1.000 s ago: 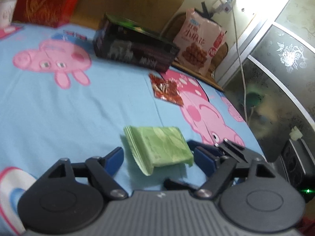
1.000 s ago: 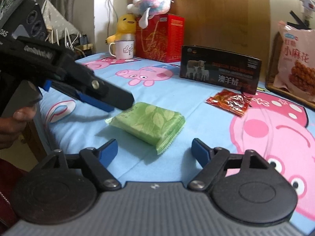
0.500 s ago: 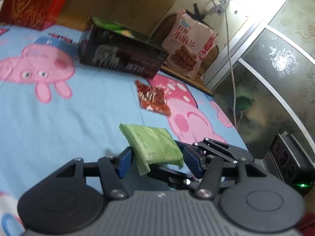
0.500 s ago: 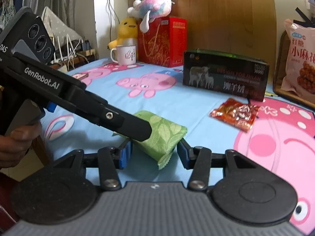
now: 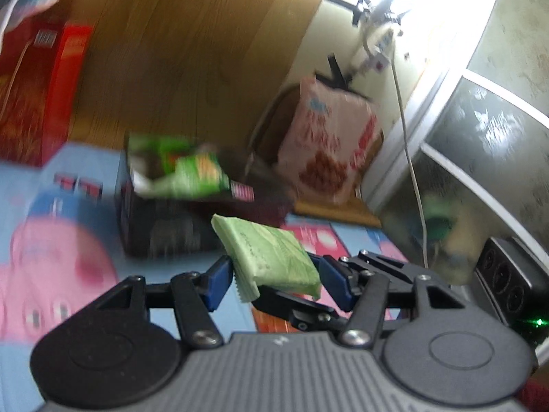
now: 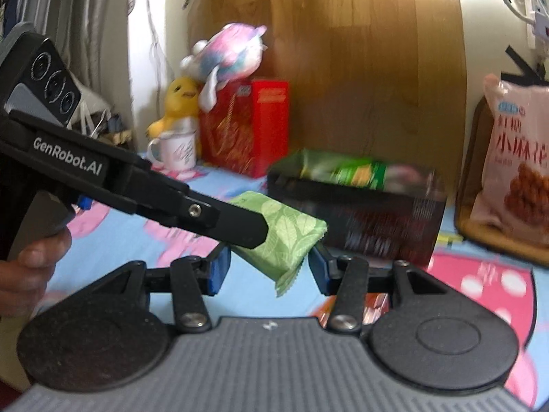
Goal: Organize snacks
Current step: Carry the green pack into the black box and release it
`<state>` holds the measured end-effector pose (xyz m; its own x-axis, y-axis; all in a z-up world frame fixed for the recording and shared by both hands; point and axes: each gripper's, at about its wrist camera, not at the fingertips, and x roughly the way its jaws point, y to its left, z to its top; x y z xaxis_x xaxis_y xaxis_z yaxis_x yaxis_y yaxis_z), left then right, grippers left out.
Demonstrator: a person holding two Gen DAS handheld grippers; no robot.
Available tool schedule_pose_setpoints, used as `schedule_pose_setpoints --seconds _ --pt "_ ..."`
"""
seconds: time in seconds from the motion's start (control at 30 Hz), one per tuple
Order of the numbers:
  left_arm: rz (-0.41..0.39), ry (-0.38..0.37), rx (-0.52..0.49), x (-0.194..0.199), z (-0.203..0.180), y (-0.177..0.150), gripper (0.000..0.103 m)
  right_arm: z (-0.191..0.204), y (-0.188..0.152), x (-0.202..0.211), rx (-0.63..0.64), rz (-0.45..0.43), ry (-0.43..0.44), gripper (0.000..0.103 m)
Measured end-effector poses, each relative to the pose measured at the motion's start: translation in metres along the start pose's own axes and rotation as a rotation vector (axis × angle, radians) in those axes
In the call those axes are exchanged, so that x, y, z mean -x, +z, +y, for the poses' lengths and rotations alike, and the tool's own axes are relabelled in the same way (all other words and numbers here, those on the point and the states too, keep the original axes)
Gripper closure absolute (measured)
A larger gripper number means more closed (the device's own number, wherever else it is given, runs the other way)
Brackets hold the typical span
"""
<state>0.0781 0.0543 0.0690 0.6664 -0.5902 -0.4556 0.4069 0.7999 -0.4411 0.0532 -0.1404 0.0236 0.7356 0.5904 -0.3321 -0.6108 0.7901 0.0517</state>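
Note:
A green leaf-print snack packet (image 5: 271, 254) hangs above the blue cartoon tablecloth (image 5: 51, 178), clamped from both sides. My left gripper (image 5: 274, 276) is shut on it, blue pads pressing its two edges. My right gripper (image 6: 269, 271) is shut on the same packet (image 6: 284, 237) from the other end. In the right wrist view a black finger (image 6: 240, 225) of the left gripper crosses the packet. Just behind it stands an open black box (image 6: 360, 219) holding green snack bags (image 6: 357, 171). The box (image 5: 164, 230) is blurred in the left wrist view.
A pink snack bag (image 6: 514, 164) leans on a wooden tray at the right. A red box (image 6: 247, 130), a white mug (image 6: 175, 149) and plush toys stand at the back left. A red foil packet (image 6: 374, 305) lies below the grippers. A person's hand (image 6: 31, 267) holds the left gripper.
Both grippers closed on the green packet, lifted it off the tablecloth and carried it toward the black box, which now looms closer.

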Motion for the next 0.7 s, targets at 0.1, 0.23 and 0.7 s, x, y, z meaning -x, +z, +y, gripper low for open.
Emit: schedule_pose_setpoints --seconds 0.1,0.23,0.7 --pt "-0.022 0.011 0.000 -0.023 0.011 0.031 0.047 -0.022 0.021 -0.022 -0.013 -0.025 -0.020 0.050" --pt "-0.013 0.021 0.002 -0.060 0.019 0.057 0.047 -0.054 0.035 -0.050 -0.039 -0.024 -0.056 0.050" --pt "-0.040 0.070 0.004 -0.093 0.021 0.064 0.041 -0.114 0.025 -0.047 -0.126 -0.047 -0.210 0.041"
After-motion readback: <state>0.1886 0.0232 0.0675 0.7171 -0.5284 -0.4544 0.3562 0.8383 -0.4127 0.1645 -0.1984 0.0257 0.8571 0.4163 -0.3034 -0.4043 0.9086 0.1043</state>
